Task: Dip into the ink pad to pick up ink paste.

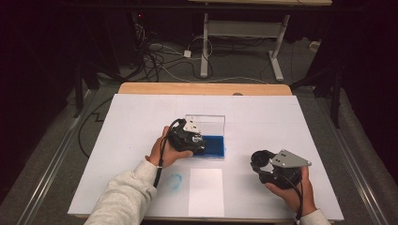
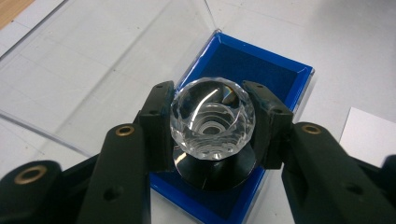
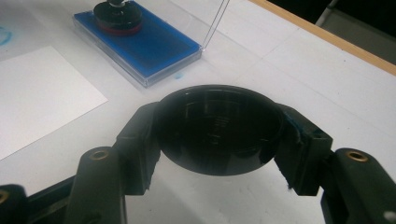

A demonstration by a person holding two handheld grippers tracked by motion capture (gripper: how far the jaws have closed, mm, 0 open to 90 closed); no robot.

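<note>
Left gripper [image 2: 212, 123] pinches a faceted, clear crystal-knobbed stamp [image 2: 213, 122], its round black base pressed into the blue ink pad [image 2: 261, 65] below. Right gripper [image 3: 219, 133] clamps a glossy black domed cap [image 3: 218, 128] between its jaws.

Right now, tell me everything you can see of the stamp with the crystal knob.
The stamp has a clear faceted knob, glass or acrylic by its look, on a round black base. It stands upright on the blue ink pad of an open clear-lidded case. The left hand-held gripper is shut on the knob, one pad on each side.
</note>
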